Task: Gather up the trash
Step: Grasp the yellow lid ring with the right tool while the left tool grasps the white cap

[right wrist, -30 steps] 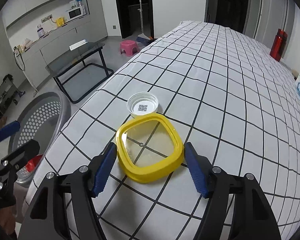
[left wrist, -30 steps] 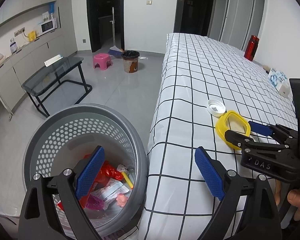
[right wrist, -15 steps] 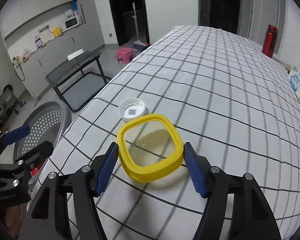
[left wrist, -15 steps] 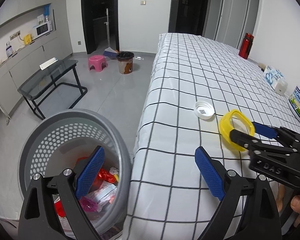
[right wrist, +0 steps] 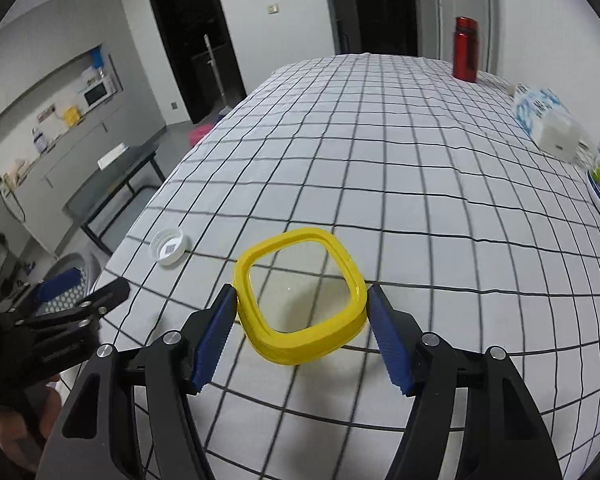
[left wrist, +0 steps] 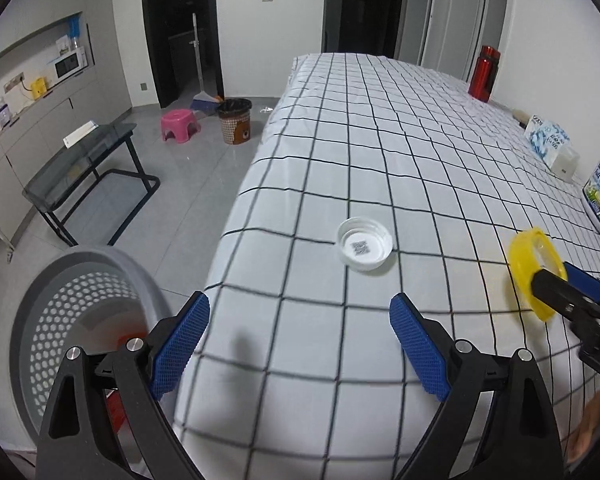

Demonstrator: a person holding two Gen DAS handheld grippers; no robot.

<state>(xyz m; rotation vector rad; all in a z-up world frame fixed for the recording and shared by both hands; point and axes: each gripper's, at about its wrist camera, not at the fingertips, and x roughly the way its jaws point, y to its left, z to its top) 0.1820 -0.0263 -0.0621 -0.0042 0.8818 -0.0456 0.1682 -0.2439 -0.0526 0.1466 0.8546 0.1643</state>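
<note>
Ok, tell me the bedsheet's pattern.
White with a black grid; the sheet shows best in the right wrist view.

The right hand-held gripper (right wrist: 301, 336) has lifted the yellow lid (right wrist: 300, 300) off the bed; the left hand-held gripper (left wrist: 300, 344) has swung from the basket (left wrist: 84, 308) over the bed

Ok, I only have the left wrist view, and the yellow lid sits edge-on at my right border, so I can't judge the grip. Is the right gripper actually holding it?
Observer: Yes. In the right wrist view, both blue pads of the right gripper press on opposite sides of the yellow lid.
Operator: Is anything else caught between them?
Observer: No, only the lid. It is a yellow frame around a clear centre, and the checked sheet shows through it.
</note>
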